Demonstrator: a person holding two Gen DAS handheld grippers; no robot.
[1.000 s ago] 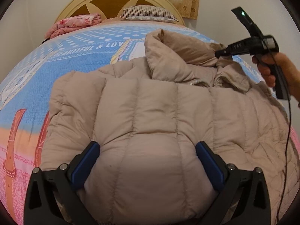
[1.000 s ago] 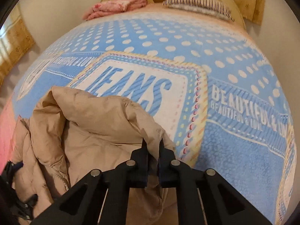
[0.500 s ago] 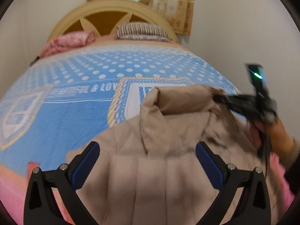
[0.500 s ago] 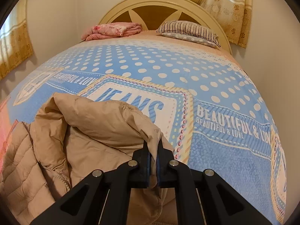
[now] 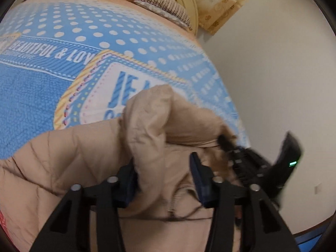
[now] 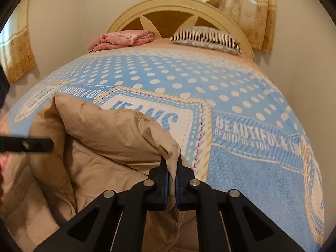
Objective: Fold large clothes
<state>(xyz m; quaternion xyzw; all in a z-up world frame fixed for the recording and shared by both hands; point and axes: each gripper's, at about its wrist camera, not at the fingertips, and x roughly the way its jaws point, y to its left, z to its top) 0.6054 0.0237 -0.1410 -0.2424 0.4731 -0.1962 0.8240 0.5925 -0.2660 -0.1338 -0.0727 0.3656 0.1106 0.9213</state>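
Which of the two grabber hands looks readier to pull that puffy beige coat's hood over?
Right, probably: the right gripper is already shut on the beige down jacket hood's edge. The left gripper is closing around hood fabric.

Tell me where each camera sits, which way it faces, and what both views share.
Left wrist: on the left gripper, angled down at the beige jacket; its jaws are closing around a fold; the right gripper shows too.
Right wrist: on the right gripper, facing the headboard, clamped on the jacket's edge.
Shared: jacket, blue bedspread, striped pillow, pink blanket.
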